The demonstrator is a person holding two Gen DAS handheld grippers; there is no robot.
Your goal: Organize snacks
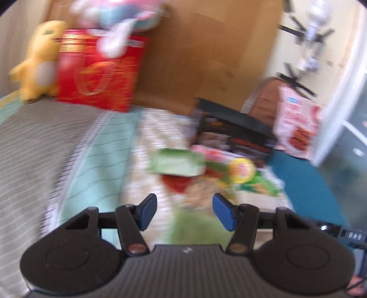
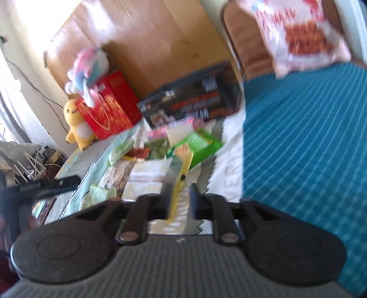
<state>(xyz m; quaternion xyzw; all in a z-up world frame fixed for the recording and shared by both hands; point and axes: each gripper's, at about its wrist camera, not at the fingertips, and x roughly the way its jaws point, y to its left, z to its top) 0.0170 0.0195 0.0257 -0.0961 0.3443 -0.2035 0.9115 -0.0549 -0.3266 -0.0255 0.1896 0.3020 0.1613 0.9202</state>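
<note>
Both views are motion-blurred. A heap of snack packets lies on the bed, with a pale green packet on top; the heap also shows in the right wrist view. My left gripper is open and empty, just short of the heap. My right gripper is shut on a silver snack packet with a yellow stripe, held above the heap. A black box stands behind the heap. A pink snack bag leans upright at the right.
A red box, a yellow plush toy and a pastel plush toy stand at the wooden headboard. A blue checked blanket covers the right. Cables clutter the floor at left.
</note>
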